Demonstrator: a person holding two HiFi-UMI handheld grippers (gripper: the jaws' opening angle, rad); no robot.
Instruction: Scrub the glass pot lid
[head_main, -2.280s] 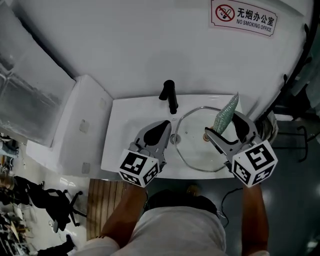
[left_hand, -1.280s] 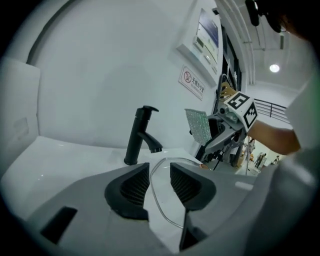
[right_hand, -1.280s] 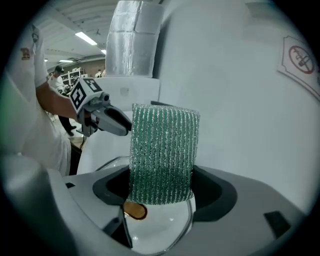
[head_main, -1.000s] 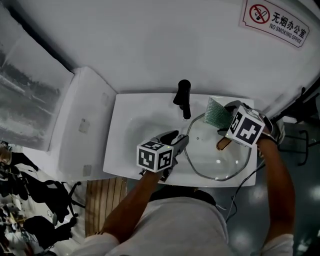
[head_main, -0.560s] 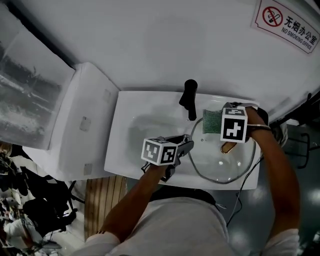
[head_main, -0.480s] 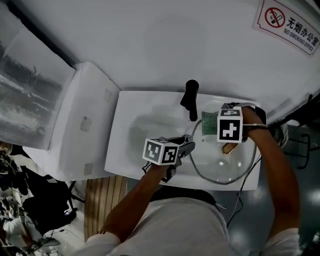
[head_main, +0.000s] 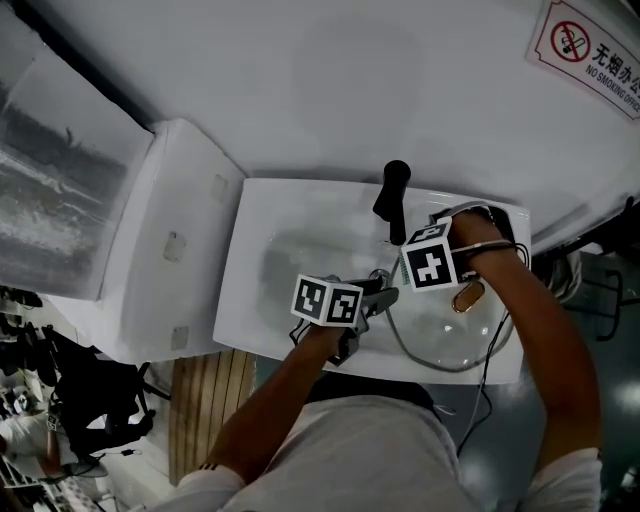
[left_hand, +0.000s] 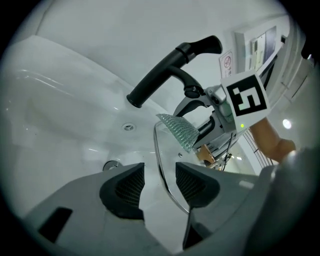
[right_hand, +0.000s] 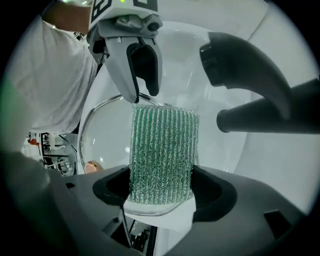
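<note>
A round glass pot lid (head_main: 440, 338) lies in the right half of a white sink (head_main: 258, 300), seen from above. Its copper-coloured knob (head_main: 468, 296) faces up, near the lid's right side. A green scrub sponge (right_hand: 162, 145) with a white backing stands over the lid's near-left edge. It cannot be told whether its far end touches the glass.

The right gripper (right_hand: 161, 192) is clamped on the sponge, one jaw on each side of it, and points steeply down at the lid. In the head view its marker cube (head_main: 430, 265) hides its jaws.

The left gripper (left_hand: 159, 172) reaches in from the sink's front edge, at the lid's left side. Its jaws have just been closing a little, yet they stand wide apart. The lid's metal rim (left_hand: 162, 165) runs through the gap between the pads, which do not press on it. The tips of the two grippers are near each other at that edge.

A black faucet (head_main: 392, 197) stands at the back of the sink, just behind the lid, its spout over the basin. The drain (left_hand: 129, 127) shows in the basin's white wall to the left of the lid.

On the white wall behind, at the upper right, hangs a no-smoking sign (head_main: 598, 55). The person's white shirt (head_main: 350, 455) fills the bottom of the head view
</note>
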